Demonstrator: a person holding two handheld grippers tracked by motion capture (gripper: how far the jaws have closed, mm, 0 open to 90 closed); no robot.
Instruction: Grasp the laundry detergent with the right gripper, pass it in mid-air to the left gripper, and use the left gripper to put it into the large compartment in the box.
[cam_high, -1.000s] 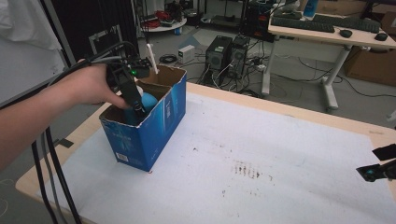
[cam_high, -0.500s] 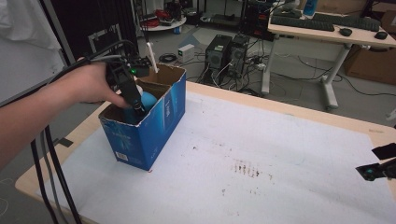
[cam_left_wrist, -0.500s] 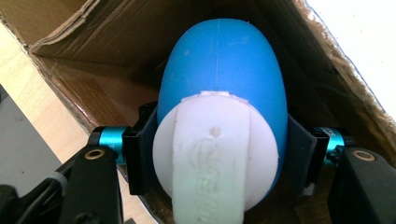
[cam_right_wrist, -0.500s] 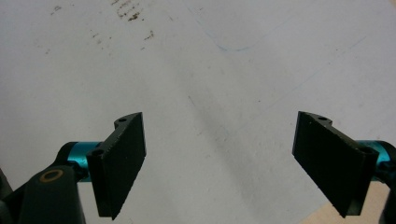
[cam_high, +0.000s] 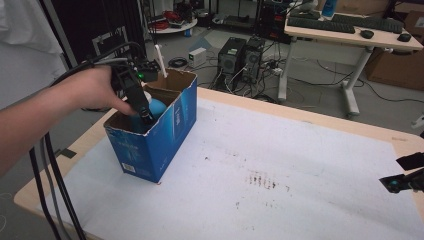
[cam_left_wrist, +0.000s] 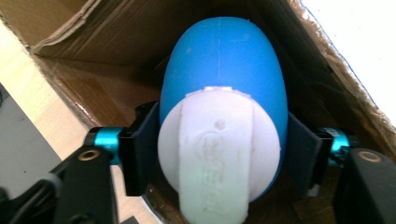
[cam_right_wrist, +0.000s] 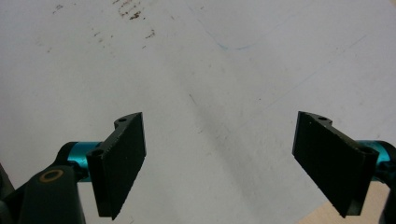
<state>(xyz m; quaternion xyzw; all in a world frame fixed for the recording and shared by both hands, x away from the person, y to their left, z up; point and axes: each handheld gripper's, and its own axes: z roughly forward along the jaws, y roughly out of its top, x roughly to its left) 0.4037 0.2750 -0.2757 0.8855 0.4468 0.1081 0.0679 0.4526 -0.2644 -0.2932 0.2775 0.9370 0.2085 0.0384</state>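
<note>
A blue egg-shaped thing with a white cap (cam_left_wrist: 219, 70) lies inside an open blue cardboard box (cam_high: 150, 145) at the table's left; it shows pale blue (cam_high: 156, 106) in the high view. My left gripper (cam_high: 145, 117) reaches down into the box, held by a hand. Its jaws have just been opening, and the egg sits between them with both pads (cam_left_wrist: 144, 154) still against its sides. Brown inner walls of the box (cam_left_wrist: 93, 42) surround it. My right gripper (cam_high: 400, 182) stands open at the table's right edge, over bare white surface (cam_right_wrist: 219, 154), with nothing between its fingers.
The white table top (cam_high: 280, 150) has dark smudges (cam_high: 260, 180) near its middle. Black cables (cam_high: 50, 175) trail off the left edge. Beyond the table stand computer towers (cam_high: 240, 55) and a desk with keyboards (cam_high: 345, 25).
</note>
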